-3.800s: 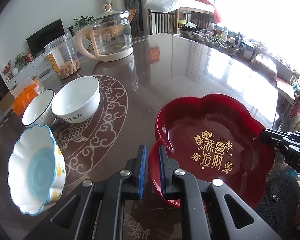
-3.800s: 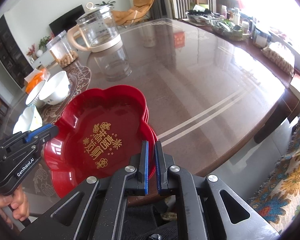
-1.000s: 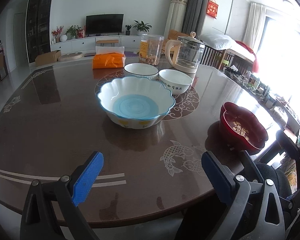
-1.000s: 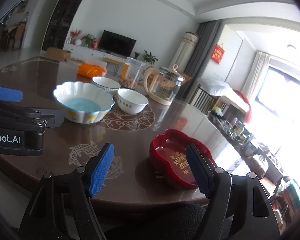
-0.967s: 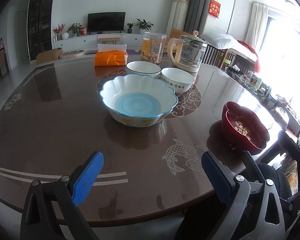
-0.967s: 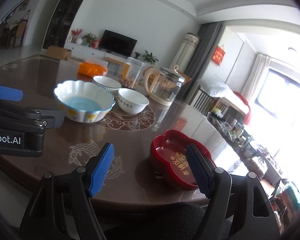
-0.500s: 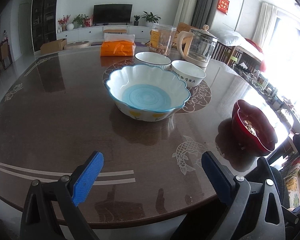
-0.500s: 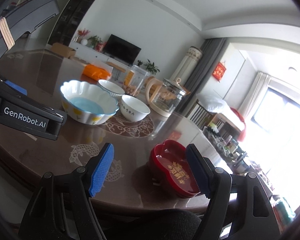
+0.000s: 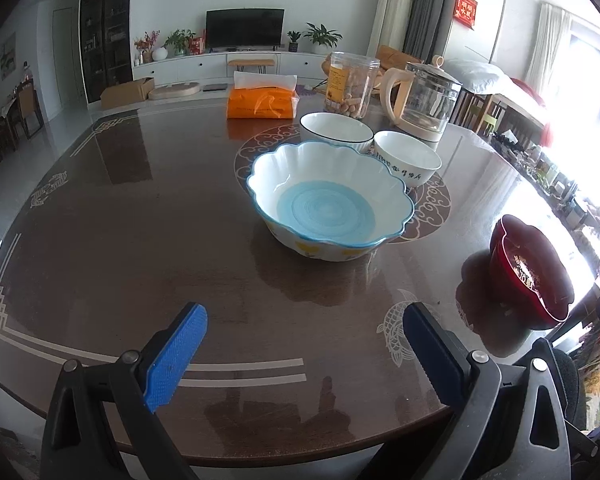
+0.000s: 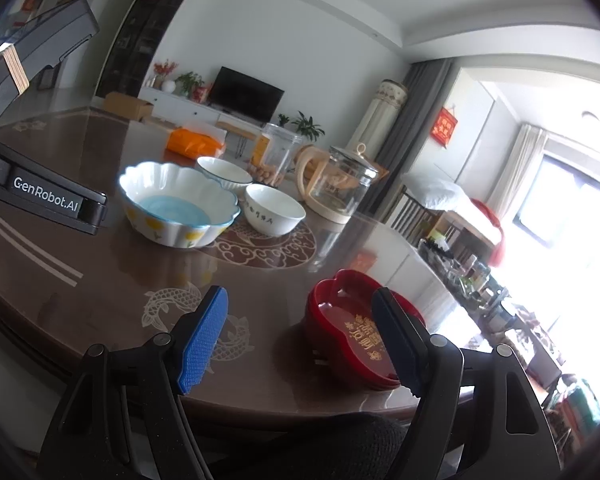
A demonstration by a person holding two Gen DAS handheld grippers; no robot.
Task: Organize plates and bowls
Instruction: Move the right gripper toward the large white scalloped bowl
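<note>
**Both jaws wide and empty over the tabletop**

The left gripper (image 9: 304, 344) has its jaws spread wide with nothing between the blue pads, only bare tabletop (image 9: 140, 240) below them; straight ahead of the gap, well apart from the pads, sits the scalloped blue-and-white bowl (image 9: 328, 200); just behind it stand a dark-rimmed white bowl (image 9: 336, 130) and a white bowl with script (image 9: 407, 160), side by side; off beyond the right pad, near the tabletop's edge, lie the red flower-shaped plates (image 9: 530, 276); farther back are an orange tissue pack (image 9: 262, 104), a clear jar (image 9: 352, 86) and a glass kettle (image 9: 426, 104).

The right gripper (image 10: 304, 340) likewise holds its jaws wide apart and grips nothing; the red plates lie just ahead toward its right pad, untouched, appearing stacked; the scalloped bowl and two white bowls sit well beyond its left pad; the left gripper's black body shows at that view's left edge.
</note>
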